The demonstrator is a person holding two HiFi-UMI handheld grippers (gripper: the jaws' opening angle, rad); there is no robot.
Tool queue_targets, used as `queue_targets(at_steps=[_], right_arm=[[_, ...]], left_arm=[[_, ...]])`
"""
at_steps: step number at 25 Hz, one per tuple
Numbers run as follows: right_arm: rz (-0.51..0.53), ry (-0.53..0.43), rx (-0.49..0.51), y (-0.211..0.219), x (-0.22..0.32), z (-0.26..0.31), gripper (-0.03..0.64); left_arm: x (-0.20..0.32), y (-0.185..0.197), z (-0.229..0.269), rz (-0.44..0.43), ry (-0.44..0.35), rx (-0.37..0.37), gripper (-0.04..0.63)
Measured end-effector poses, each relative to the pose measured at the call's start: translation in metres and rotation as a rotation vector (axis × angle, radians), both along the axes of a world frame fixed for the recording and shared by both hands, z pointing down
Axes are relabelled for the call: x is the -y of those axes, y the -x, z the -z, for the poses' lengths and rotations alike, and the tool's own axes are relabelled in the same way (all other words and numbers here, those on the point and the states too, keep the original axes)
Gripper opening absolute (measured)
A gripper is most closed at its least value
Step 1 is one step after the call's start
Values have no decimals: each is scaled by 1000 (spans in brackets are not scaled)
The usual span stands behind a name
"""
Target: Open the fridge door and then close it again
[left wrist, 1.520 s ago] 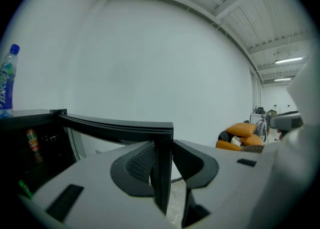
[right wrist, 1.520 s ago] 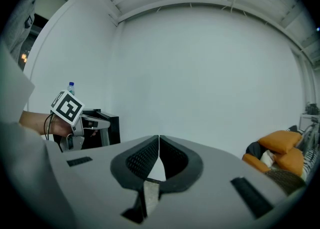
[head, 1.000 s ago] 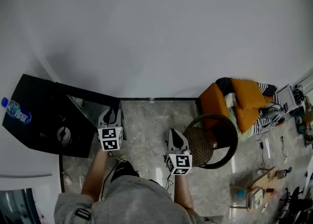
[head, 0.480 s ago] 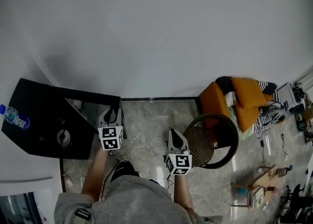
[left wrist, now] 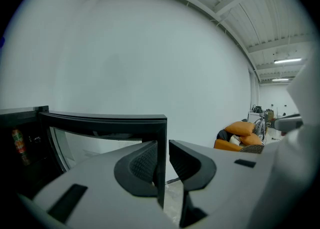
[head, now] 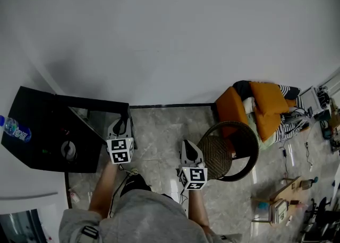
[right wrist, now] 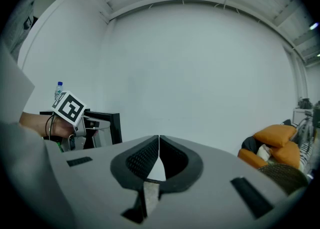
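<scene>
A low black fridge (head: 37, 146) stands at the left with its glass door (head: 98, 110) swung open. My left gripper (head: 121, 123) is at the door's free edge. In the left gripper view the door's black frame (left wrist: 161, 163) runs upright between the jaws of the left gripper (left wrist: 162, 154). The jaws have just been closing: the left pad lies against the frame, and a thin gap shows at the right pad. My right gripper (head: 188, 146) hangs over the floor to the right, shut and empty, with the pads of the right gripper (right wrist: 158, 149) meeting.
A water bottle (head: 15, 129) stands on the fridge top. Cans (left wrist: 18, 142) show inside the fridge. A round wicker chair (head: 234, 152) and orange cushions (head: 265, 110) sit right of my right gripper. A white wall fills the back. Clutter lies at the far right.
Both grippers stay where they were at the door edge and over the floor. Only the head view drifts a little.
</scene>
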State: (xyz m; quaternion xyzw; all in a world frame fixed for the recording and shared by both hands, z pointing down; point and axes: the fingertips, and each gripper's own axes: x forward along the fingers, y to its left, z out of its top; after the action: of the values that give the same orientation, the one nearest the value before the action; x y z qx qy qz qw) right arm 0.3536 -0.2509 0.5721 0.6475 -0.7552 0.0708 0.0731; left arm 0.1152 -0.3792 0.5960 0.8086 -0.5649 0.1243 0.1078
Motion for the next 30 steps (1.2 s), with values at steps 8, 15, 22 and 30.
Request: queue_targets(at_steps=[8, 15, 22, 30], right_arm=[[40, -8, 27, 8, -9, 4, 25], [119, -11, 40, 30, -25, 8, 25], [209, -13, 22, 55, -45, 12, 25], [331, -27, 21, 93, -62, 16, 25]], left_arm=[[-37, 4, 19, -18, -43, 1, 41], [-82, 21, 34, 6, -73, -4, 26], [-132, 40, 41, 42, -84, -9, 17], [-183, 65, 47, 110, -94, -30, 5]])
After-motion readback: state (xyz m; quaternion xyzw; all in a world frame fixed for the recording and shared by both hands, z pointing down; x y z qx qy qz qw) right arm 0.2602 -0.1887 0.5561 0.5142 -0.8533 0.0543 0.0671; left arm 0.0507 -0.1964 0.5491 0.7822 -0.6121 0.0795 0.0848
